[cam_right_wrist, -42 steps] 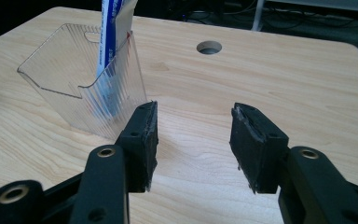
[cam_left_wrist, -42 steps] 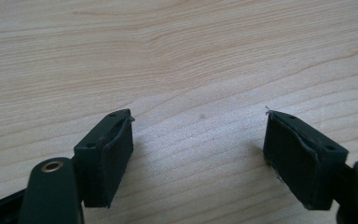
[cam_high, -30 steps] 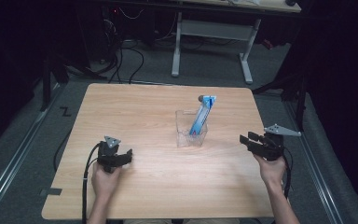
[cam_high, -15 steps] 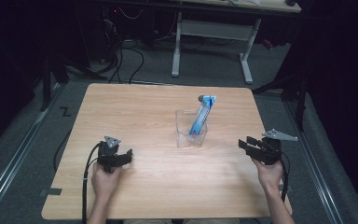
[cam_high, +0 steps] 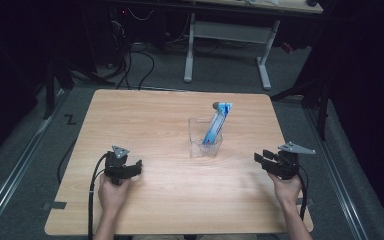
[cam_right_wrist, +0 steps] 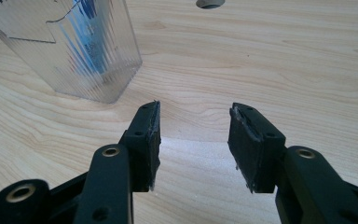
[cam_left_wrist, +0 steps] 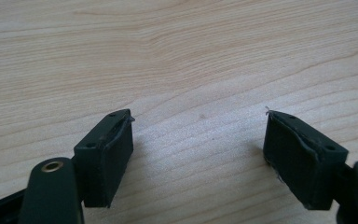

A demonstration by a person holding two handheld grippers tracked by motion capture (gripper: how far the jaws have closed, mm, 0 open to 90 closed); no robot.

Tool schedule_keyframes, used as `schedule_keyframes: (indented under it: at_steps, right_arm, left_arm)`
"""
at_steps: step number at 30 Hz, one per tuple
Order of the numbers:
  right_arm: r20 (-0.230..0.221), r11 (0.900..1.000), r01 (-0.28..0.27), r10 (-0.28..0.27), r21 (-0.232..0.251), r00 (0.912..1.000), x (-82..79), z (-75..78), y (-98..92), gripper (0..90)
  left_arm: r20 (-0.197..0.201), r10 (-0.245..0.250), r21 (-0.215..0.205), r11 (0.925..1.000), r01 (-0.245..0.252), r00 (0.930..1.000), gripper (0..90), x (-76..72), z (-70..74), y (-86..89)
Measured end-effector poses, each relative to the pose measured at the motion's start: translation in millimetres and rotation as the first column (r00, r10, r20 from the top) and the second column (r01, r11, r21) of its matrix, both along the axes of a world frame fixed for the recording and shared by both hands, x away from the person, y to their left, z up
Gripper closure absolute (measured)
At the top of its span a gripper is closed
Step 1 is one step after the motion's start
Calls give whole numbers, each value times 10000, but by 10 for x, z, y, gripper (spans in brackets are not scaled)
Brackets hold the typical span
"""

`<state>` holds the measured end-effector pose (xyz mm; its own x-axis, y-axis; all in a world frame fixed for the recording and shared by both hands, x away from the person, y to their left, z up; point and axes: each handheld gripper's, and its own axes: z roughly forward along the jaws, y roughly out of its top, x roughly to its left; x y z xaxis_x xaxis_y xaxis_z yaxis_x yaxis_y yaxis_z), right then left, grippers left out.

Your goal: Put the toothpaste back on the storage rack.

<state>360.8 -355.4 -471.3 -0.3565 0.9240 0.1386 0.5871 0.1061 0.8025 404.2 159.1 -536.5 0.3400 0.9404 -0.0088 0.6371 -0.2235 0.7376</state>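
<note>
Both tongs sit low over the bench [cam_high: 155,115] with nothing in them, left tongs [cam_left_wrist: 198,149] gaping wide, right tongs [cam_right_wrist: 194,140] narrower, near the clear cup [cam_right_wrist: 74,51] holding a blue tube [cam_high: 214,125].

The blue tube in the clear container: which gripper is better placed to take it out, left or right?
Probably the right gripper. Its open jaws point toward the clear container, which appears close ahead in its own view. The blue tube leans toward that side. The left gripper faces bare table.

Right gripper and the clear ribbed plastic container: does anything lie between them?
Nothing: in the high view, bare wood separates the right gripper from the clear ribbed plastic container; the right gripper view agrees.
</note>
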Motion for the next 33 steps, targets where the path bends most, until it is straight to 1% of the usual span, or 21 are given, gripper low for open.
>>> schedule_keyframes:
  at_steps: [1, 4, 6, 7, 13, 16, 22, 23, 24, 27, 28, 29, 30, 31, 33]
  right_arm:
    - [44, 10000, -26, 26, -11, 10000, 4, -8, 5, 537]
    - [-18, 10000, 4, -4, -36, 10000, 7, -28, 23, 536]
    - [-71, 9999, -12, 11, -144, 10000, 19, -81, 37, 535]
    - [-137, 9999, 25, -26, -125, 9999, 19, -96, 42, 536]
    - [-211, 9996, -11, 4, -297, 9998, 43, -163, 55, 535]
    - [-399, 9991, 0, -17, -420, 9992, 59, -217, 77, 532]
    - [-397, 9977, -130, 104, -659, 9992, 84, -260, 138, 513]
    - [-400, 9973, -161, 133, -718, 9991, 91, -271, 151, 509]
    - [-443, 9957, -231, 192, -900, 9988, 110, -298, 174, 499]
    - [-482, 9935, -282, 230, -1106, 9986, 129, -338, 214, 490]
    - [-482, 9935, -282, 230, -1106, 9986, 129, -338, 214, 490]
    - [-487, 9905, -400, 339, -1313, 9982, 145, -364, 235, 487]
    - [-511, 9890, -418, 348, -1421, 9981, 150, -376, 245, 487]
    - [-511, 9890, -418, 348, -1421, 9981, 150, -376, 245, 487]
    - [-594, 9860, -449, 357, -1606, 9976, 170, -410, 264, 484]
  left_arm:
    - [2, 2, 0, 10000, -2, 10000, 244, 0, 0, 0]
    - [1, 1, 0, 10000, -1, 10000, 244, 0, 0, 0]
    - [-2, 1, 2, 10000, -1, 10000, 244, 0, 0, 0]
    - [0, 1, 0, 10000, -1, 10000, 244, 0, 0, 0]
    - [0, 0, 0, 10000, 0, 10000, 244, 0, 0, 0]
    - [-1, 0, 2, 10000, 0, 10000, 244, 0, 0, 0]
    - [0, 1, 4, 10000, -1, 10000, 244, 0, 0, 0]
    - [2, 3, 1, 10000, -3, 10000, 244, 0, 0, 0]
    - [-2, 0, 2, 10000, 0, 10000, 244, 0, 0, 0]
    - [-1, 2, 1, 10000, -2, 10000, 244, 0, 0, 0]
    - [-1, 2, 1, 10000, -2, 10000, 244, 0, 0, 0]
    - [-1, 3, 2, 10000, -3, 10000, 244, 0, 0, 0]
    - [-1, 0, 5, 10000, 0, 10000, 244, 0, 0, 0]
    - [-1, 0, 5, 10000, 0, 10000, 244, 0, 0, 0]
    - [-1, 1, 1, 10000, -1, 10000, 244, 0, 0, 0]
